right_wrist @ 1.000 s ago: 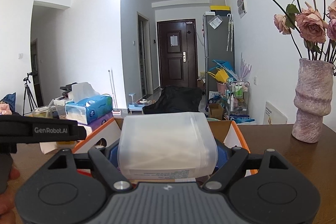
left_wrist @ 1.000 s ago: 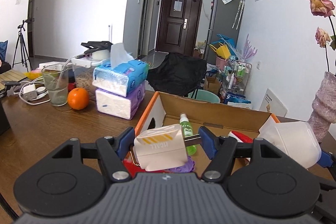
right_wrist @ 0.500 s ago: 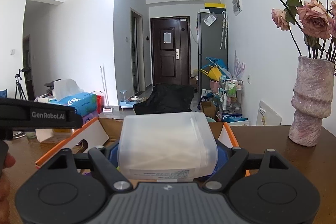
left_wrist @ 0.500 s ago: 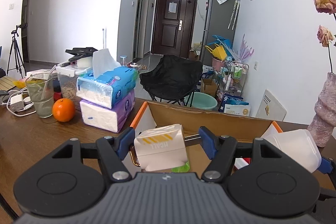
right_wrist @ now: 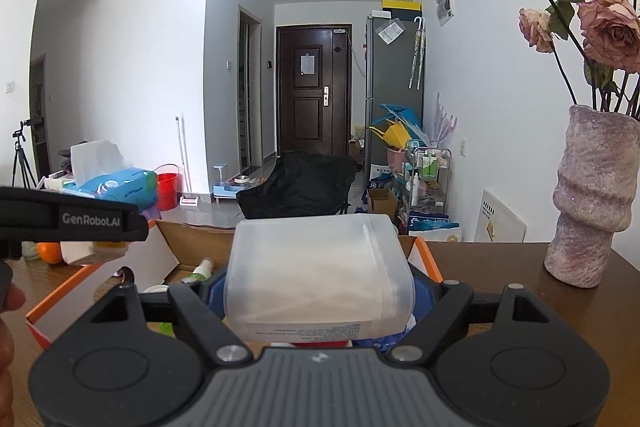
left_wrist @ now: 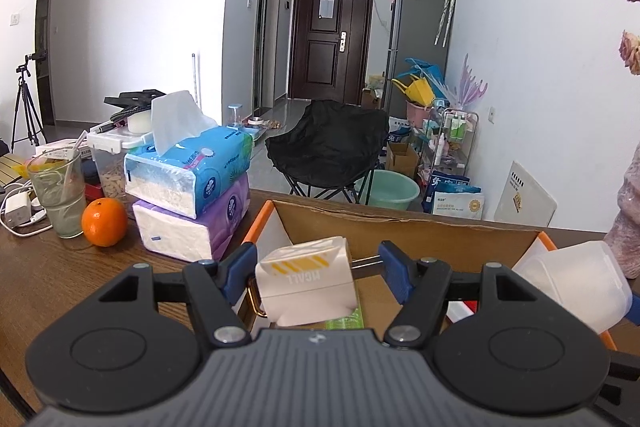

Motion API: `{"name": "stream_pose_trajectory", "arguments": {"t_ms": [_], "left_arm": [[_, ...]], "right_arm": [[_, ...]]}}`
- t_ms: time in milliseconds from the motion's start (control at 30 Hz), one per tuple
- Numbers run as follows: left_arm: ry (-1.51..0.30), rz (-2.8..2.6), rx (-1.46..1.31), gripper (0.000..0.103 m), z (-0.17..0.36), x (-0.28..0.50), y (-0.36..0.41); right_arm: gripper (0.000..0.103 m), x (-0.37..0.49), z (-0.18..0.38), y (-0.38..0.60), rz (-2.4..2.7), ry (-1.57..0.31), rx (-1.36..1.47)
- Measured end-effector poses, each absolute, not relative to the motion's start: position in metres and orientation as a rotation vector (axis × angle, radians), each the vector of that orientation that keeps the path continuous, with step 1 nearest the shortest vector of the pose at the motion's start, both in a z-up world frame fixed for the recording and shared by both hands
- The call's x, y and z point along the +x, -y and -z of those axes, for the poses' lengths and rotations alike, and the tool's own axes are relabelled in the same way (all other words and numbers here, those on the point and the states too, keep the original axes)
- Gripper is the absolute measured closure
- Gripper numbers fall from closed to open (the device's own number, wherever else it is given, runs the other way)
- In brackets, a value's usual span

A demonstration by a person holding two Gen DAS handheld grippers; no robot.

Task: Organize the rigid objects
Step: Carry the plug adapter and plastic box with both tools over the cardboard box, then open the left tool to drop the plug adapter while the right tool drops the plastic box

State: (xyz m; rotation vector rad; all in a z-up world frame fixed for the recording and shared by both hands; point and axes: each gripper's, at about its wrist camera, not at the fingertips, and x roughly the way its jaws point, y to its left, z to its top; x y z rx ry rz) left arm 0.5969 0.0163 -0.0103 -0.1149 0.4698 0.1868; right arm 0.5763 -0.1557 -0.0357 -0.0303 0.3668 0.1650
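My left gripper (left_wrist: 316, 271) is shut on a small white carton (left_wrist: 306, 279) with yellow stripes and holds it over the open cardboard box (left_wrist: 400, 227) with orange edges. My right gripper (right_wrist: 318, 291) is shut on a translucent white plastic container (right_wrist: 316, 267), which its blue pads clamp above the right part of the same box (right_wrist: 192, 239). In the left wrist view that container (left_wrist: 572, 279) hangs at the right. Inside the box lie a green spray bottle (right_wrist: 202, 267) and something red, mostly hidden by my grippers.
Two stacked tissue packs (left_wrist: 188, 199), an orange (left_wrist: 104, 223) and a glass with a straw (left_wrist: 60, 199) stand left of the box on the brown table (left_wrist: 60, 279). At the right stands a pink vase of dried roses (right_wrist: 592, 203). Beyond the table's far edge is a black folding chair (left_wrist: 328, 147).
Both grippers have moved forward over the box with their loads. The tissue packs and orange have slid left in the left view, and the green bottle has passed under the carton.
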Motion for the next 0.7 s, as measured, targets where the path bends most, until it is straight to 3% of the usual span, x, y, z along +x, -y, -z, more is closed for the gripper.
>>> {"name": "stream_pose_trajectory", "arguments": {"t_ms": [533, 567, 633, 667, 700], "left_arm": [[-0.506, -0.195, -0.07, 0.034, 0.023, 0.619, -0.018], [-0.504, -0.197, -0.073, 0.03, 0.023, 0.618, -0.019], [-0.492, -0.202, -0.077, 0.012, 0.019, 0.615, -0.019], [-0.48, -0.211, -0.079, 0.0, 0.017, 0.613, -0.019], [-0.47, -0.221, -0.077, 0.0, 0.015, 0.611, -0.019]], "right_arm": [[0.021, 0.594, 0.036, 0.159, -0.158, -0.41, -0.046], [0.021, 0.595, 0.036, 0.159, -0.158, -0.413, -0.048], [0.019, 0.595, 0.034, 0.158, -0.149, -0.419, -0.059], [0.01, 0.595, 0.033, 0.159, -0.141, -0.42, -0.061], [0.005, 0.595, 0.032, 0.16, -0.131, -0.419, -0.06]]}}
